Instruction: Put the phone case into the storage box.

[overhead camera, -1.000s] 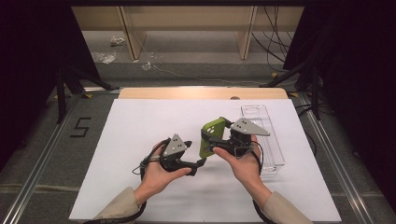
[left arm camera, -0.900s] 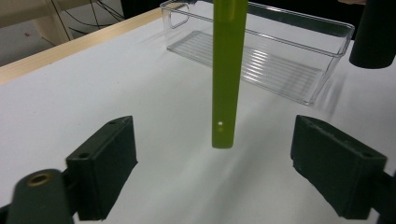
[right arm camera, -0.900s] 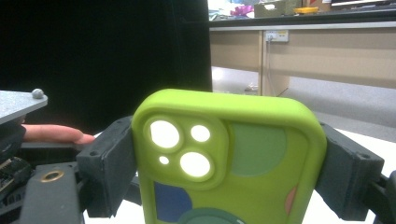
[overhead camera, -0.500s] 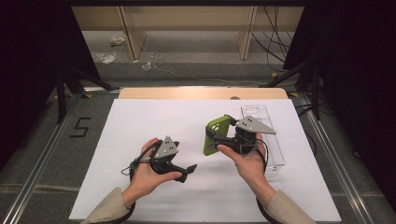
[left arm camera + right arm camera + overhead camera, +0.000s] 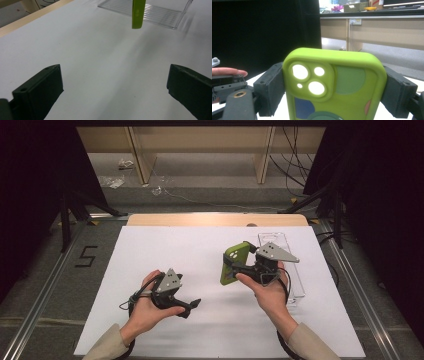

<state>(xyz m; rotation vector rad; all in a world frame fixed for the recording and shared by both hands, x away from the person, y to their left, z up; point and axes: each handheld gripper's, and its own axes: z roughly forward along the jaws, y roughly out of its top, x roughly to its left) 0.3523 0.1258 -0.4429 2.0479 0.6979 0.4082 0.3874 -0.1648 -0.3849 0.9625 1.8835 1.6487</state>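
Lime-green silicone is what the right tongs (image 5: pixel 239 266) have hold of: a phone case (image 5: pixel 334 85), pinched by its two long edges between the black jaws and held upright above the desk (image 5: pixel 210 245), just left of the clear plastic tray (image 5: pixel 295 280). Soft rubber squeezed by its edges could bow and spring out, or twist in the grip if the hand tilts it, and it would then land on the white sheet rather than in the tray. The left tongs (image 5: pixel 113 86) hover low over the desk, wide apart and holding nothing, too far off to catch a slip.
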